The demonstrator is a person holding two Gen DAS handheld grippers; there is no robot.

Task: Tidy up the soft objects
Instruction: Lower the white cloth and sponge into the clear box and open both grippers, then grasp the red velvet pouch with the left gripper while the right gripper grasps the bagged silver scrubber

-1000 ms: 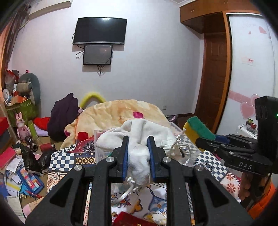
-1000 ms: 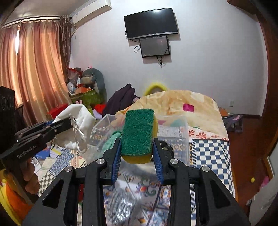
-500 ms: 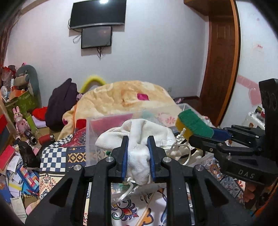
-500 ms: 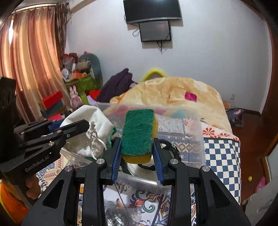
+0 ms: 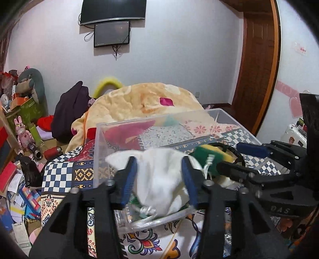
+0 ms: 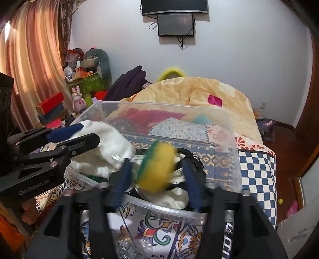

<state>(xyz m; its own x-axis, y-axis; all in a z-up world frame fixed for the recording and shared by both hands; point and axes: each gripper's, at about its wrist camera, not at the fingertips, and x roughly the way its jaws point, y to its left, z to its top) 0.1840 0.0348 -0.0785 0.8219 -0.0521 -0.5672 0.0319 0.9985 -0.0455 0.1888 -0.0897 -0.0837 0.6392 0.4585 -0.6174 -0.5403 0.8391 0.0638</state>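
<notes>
Over the clear bin (image 5: 111,139), near its front edge, we log a pouch (image 5: 159,179) and sponge (image 6: 157,169), both light and squashy, best pinched mid-body, loose between spread left gripper (image 5: 159,177) and right gripper (image 6: 157,179).

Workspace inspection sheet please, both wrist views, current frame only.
Surface: patterned bedspread.
Job's things: white cloth pouch and blurred green-yellow sponge over clear plastic bin.
Clutter: floor pile of papers, pink rabbit toy.
Grippers: left gripper and right gripper, jaws apart.
Cables: drawstring on pouch; wires below wall screens.
Surroundings: curtain, wooden door.
</notes>
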